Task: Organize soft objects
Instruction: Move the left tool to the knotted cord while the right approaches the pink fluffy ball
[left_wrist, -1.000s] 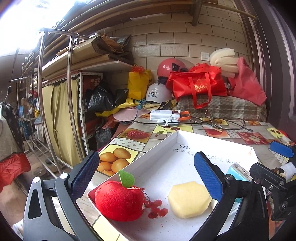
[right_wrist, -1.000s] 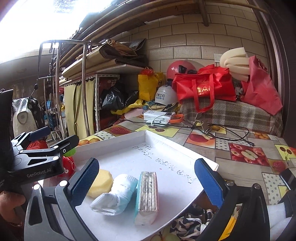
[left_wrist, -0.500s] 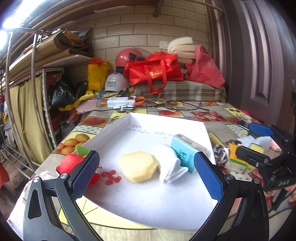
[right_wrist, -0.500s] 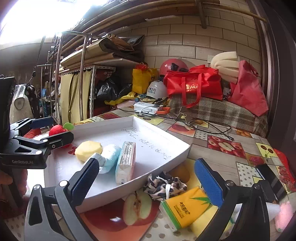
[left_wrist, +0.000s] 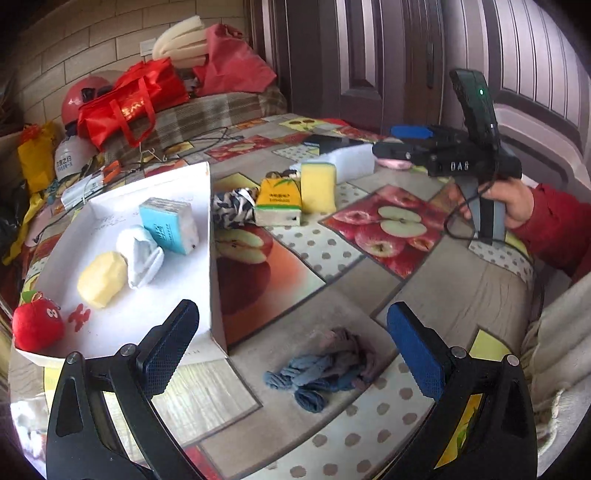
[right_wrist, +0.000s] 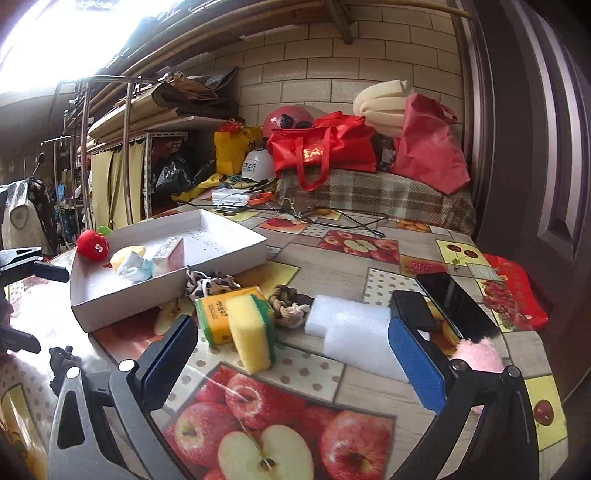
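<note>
A: Where are the soft things?

B: Four lie in the white tray (left_wrist: 207, 206): a red plush apple (left_wrist: 37, 326) at its near corner, then a yellow sponge piece (left_wrist: 100, 278), a white sock (left_wrist: 142, 254) and a blue tissue pack (left_wrist: 170, 225) in a row, touching one another.

A: And outside it?

B: A blue-grey cloth (left_wrist: 325, 371) is bunched on the counter (left_wrist: 461, 291), between the left gripper's (left_wrist: 291, 356) fingers in its own view. A leopard scrunchie (right_wrist: 208, 284) touches the tray wall. Beside it lie a yellow tissue pack (right_wrist: 216, 317), a yellow-green sponge (right_wrist: 251, 332), a braided rope (right_wrist: 290, 306) and white foam (right_wrist: 354, 332).

A: The jaws?

B: Both sets stand wide apart, holding nothing. The right gripper (right_wrist: 293, 363) hovers over the sponge and foam.
</note>
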